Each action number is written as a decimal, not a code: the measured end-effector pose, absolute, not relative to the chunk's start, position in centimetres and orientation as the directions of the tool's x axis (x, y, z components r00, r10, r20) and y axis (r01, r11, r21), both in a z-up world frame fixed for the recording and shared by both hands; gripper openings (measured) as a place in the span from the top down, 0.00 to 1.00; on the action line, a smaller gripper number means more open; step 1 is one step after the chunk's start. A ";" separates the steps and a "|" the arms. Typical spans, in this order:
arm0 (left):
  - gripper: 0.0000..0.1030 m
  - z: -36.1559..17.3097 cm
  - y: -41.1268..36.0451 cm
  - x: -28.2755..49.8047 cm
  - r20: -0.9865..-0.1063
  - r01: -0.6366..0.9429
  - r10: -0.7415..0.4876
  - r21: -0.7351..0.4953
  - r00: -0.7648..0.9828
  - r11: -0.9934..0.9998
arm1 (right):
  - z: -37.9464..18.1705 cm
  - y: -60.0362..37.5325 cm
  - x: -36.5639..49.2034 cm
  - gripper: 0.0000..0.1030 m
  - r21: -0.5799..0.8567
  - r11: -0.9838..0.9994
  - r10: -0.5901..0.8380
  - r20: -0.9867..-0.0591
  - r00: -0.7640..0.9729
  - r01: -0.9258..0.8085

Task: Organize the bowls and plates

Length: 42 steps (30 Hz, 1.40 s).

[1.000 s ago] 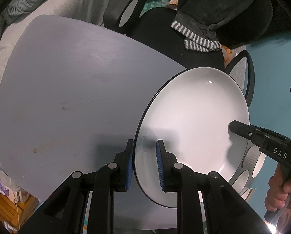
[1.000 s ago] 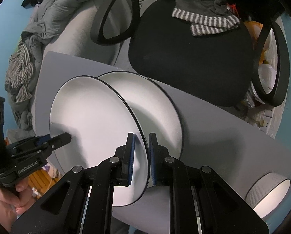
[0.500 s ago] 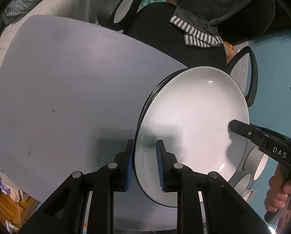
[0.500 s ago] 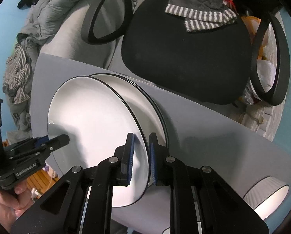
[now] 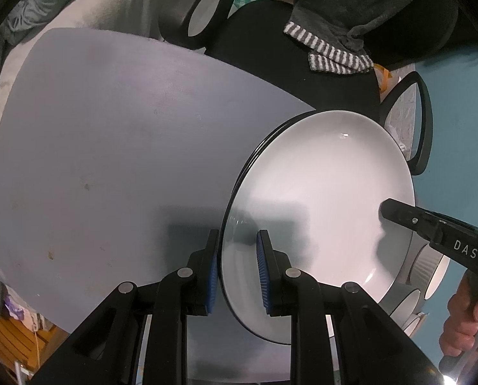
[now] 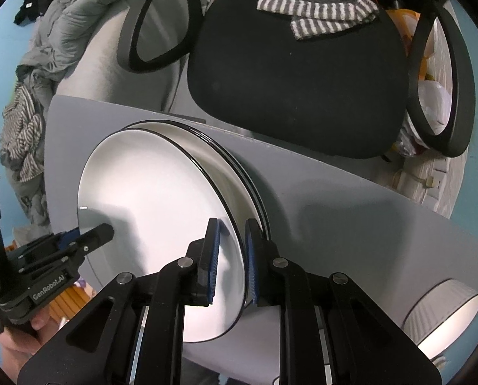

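Observation:
A white plate with a black rim (image 5: pixel 319 199) (image 6: pixel 155 192) is held between both grippers, just above a second white plate (image 6: pixel 229 173) that lies on the grey table (image 5: pixel 110 147). My left gripper (image 5: pixel 239 269) is shut on the plate's rim at one side. My right gripper (image 6: pixel 231 263) is shut on the rim at the opposite side; its black finger shows in the left wrist view (image 5: pixel 431 227). The lower plate's edge peeks out in the left wrist view (image 5: pixel 264 147).
White ribbed bowls (image 6: pixel 444 317) (image 5: pixel 431 266) stand at the table's right end. A black office chair (image 6: pixel 296 73) with a striped cloth (image 6: pixel 319 12) stands behind the table. A grey bedding pile (image 6: pixel 65 32) lies at the back left.
The held plate has moved over the lying plate and come down onto it, so the two now nearly overlap. Both grippers keep their hold.

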<state>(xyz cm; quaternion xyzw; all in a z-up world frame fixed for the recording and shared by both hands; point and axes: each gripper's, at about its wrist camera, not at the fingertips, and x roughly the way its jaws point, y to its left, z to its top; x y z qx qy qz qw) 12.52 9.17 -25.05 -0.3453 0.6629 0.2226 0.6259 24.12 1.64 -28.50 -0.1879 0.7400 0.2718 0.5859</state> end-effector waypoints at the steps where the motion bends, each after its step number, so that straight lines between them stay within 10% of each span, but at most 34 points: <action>1: 0.79 -25.1 9.2 12.5 -0.984 -0.737 -0.180 -0.136 0.021 0.662 | -28.5 1.6 24.2 0.83 0.183 0.786 0.040 -0.968 -0.247 -0.590; 42: 0.74 -23.8 8.3 13.2 -0.980 -0.705 -0.197 -0.128 -0.016 0.698 | -27.2 3.7 22.1 0.46 -0.012 0.740 -0.156 -0.976 -0.154 -0.672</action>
